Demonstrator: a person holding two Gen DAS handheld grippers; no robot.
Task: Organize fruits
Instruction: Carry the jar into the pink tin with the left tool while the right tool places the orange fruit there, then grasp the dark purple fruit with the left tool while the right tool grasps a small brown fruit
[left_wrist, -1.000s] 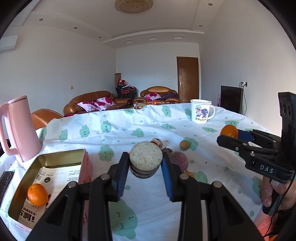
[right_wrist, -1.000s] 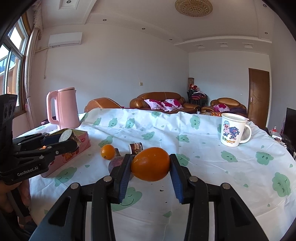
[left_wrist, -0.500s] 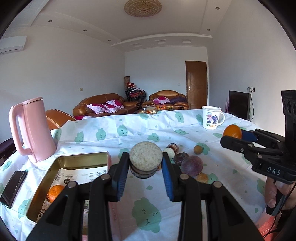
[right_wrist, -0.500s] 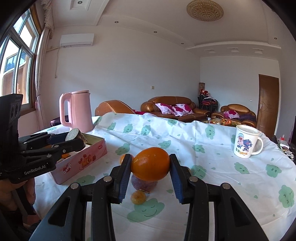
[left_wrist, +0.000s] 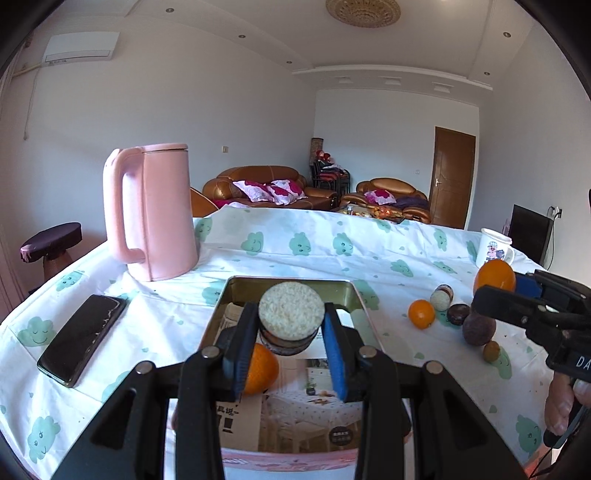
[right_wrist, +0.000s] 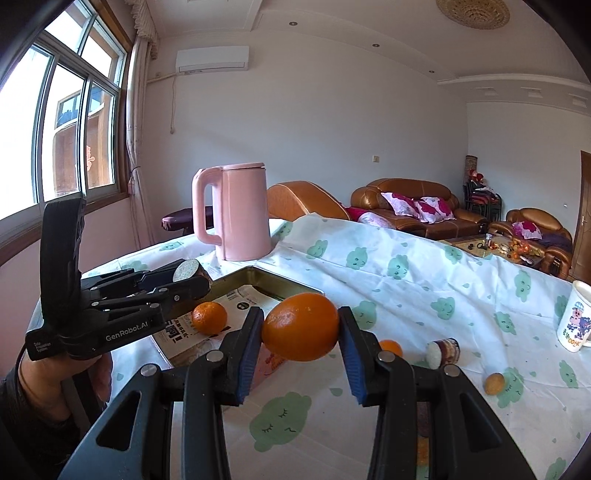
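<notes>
A table under a white cloth (left_wrist: 295, 258) printed with green clouds. The left gripper (left_wrist: 290, 332) clamps a cut cane piece (left_wrist: 290, 323), pale grainy face toward the camera, long axis along the fingers, above the tin box (left_wrist: 354, 291). The right gripper (right_wrist: 301, 338) clamps a smooth orange (right_wrist: 301, 326), long axis crosswise between its pads.

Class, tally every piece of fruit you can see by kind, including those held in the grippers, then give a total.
Oranges: 3
Cut stalk pieces: 2
Dark round fruits: 2
Small brown fruit: 1
Total: 8
</notes>
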